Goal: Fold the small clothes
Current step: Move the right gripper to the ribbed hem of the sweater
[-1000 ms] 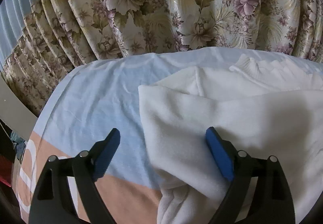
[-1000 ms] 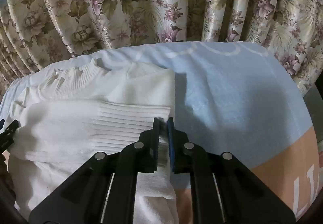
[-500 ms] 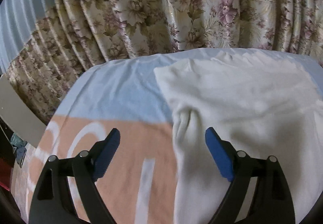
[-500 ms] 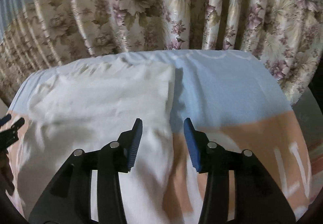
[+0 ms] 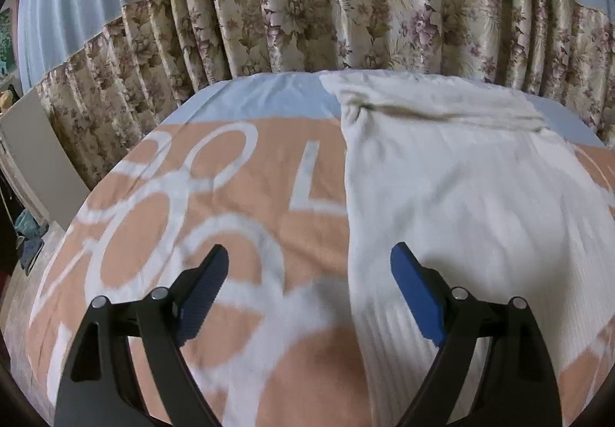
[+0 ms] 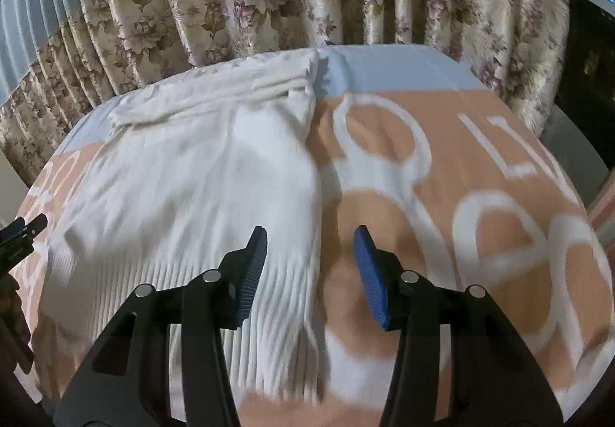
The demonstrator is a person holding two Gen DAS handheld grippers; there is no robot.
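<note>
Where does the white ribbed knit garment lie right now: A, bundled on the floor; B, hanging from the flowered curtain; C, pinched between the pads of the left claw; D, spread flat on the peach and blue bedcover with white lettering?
D: the white ribbed knit garment lies flat on the peach and blue bedcover, and neither claw holds it.

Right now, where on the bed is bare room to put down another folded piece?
Free: the orange bedcover left of the white sweater, and the orange stretch to its right. The middle is taken by the sweater.
</note>
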